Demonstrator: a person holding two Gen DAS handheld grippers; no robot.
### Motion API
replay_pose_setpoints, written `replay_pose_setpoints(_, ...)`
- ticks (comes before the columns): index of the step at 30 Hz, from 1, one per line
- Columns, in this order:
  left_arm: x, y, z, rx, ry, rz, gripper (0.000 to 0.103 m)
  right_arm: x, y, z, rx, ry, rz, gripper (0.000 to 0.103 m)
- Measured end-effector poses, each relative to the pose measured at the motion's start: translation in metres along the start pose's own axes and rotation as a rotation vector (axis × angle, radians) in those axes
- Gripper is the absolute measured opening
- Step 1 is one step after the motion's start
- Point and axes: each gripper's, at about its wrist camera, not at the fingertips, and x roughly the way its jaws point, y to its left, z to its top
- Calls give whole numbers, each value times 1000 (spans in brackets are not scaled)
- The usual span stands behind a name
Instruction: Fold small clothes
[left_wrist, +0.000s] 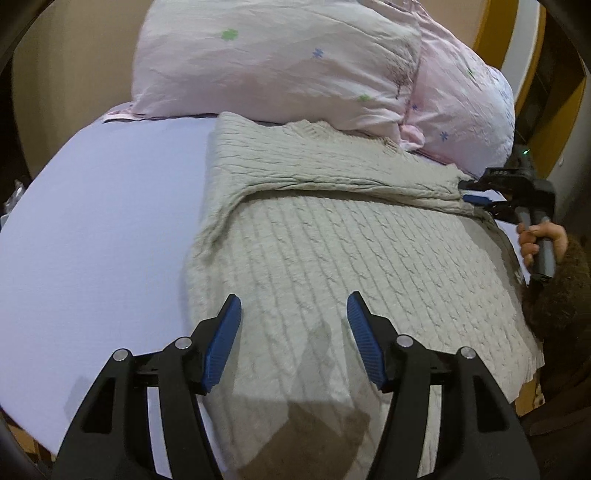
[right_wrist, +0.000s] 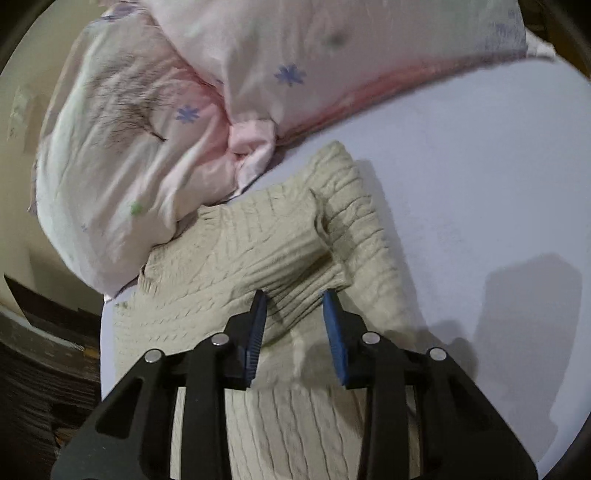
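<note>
A beige cable-knit sweater (left_wrist: 332, 251) lies on the lavender bed sheet (left_wrist: 103, 221), one sleeve folded across its chest. My left gripper (left_wrist: 293, 306) is open and empty, hovering over the sweater's lower body. My right gripper (right_wrist: 295, 299) is open, its jaws either side of the ribbed sleeve cuff (right_wrist: 306, 280) without closing on it. In the left wrist view the right gripper (left_wrist: 476, 192) sits at the sweater's right edge by the sleeve end. The sweater also shows in the right wrist view (right_wrist: 236, 266).
Two pink flowered pillows (left_wrist: 280, 62) (left_wrist: 465, 110) lie at the head of the bed, touching the sweater's collar; they also show in the right wrist view (right_wrist: 122, 147). Bare sheet (right_wrist: 480, 184) spreads beside the sweater. The bed edge and dark floor (right_wrist: 44, 362) lie left.
</note>
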Motion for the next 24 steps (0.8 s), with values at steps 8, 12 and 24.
replay_pose_setpoints(8,-28,25,-21,-115,-26,-37,64,-48,-22,-14,16,-143,-17,0)
replay_pose_setpoints(12,-34,37,-34,-191,-34,-32,65,-72,-30,-32,2,-100,24,47)
replay_pose_setpoints(24,-54,32,-59,-237,-58,-102,68,-34,-13,-4,116,-33,70,45)
